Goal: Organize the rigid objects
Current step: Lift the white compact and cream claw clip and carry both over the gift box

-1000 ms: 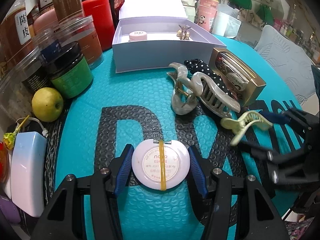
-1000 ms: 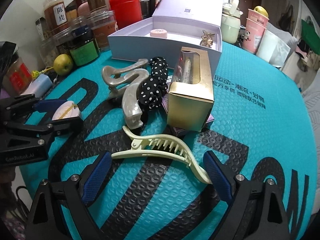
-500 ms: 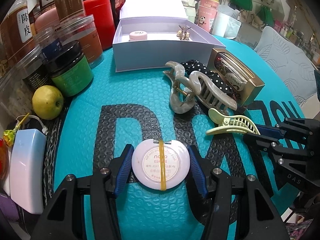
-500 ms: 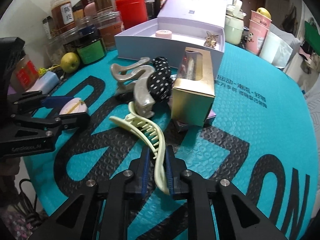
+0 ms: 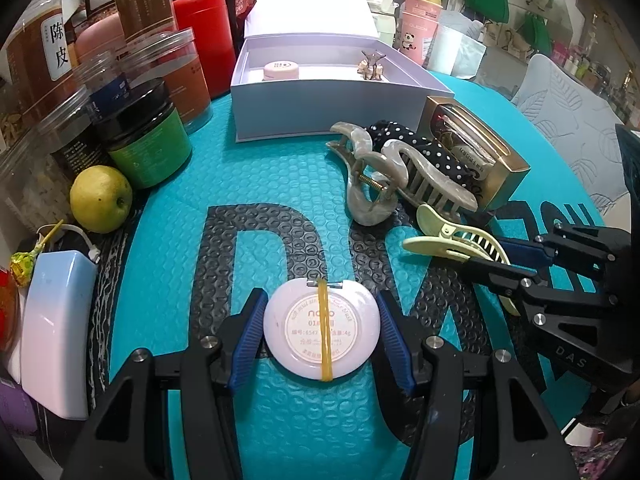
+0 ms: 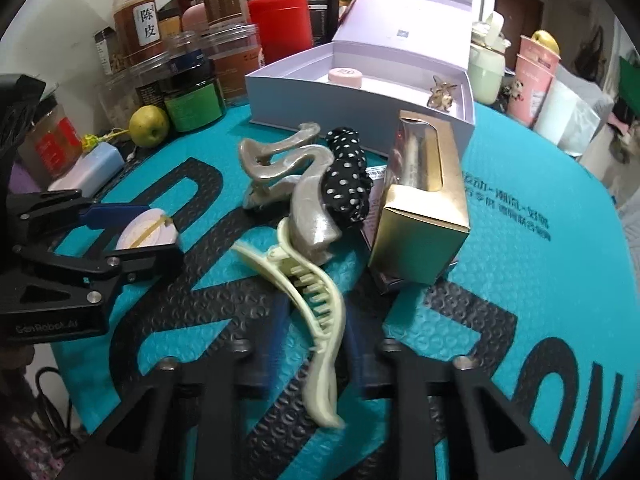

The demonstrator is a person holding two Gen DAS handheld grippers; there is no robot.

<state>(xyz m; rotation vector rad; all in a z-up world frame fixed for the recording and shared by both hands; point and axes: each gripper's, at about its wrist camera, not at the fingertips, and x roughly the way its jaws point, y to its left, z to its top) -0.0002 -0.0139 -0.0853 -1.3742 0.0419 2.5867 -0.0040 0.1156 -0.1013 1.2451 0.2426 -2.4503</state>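
Sorting partly done. The open lavender box (image 5: 336,120) at the back of the bench (image 5: 240,184) already holds a pink jar (image 5: 281,70) and a small gold clip (image 5: 372,65). The left tongs (image 5: 322,330) are closed on a round white compact (image 5: 321,330) banded in yellow. The right tongs (image 6: 310,354), jaws just closed, pinch a pale-yellow claw clip (image 6: 308,300). Unsorted beside the box: a pearl claw clip (image 6: 288,184), a polka-dot scrunchie (image 6: 348,176) and a gold carton (image 6: 424,216).

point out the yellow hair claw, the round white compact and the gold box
yellow hair claw (image 6: 320,300), right wrist view, toothed spine
round white compact (image 5: 322,330), left wrist view, label centre
gold box (image 6: 424,248), right wrist view, front face
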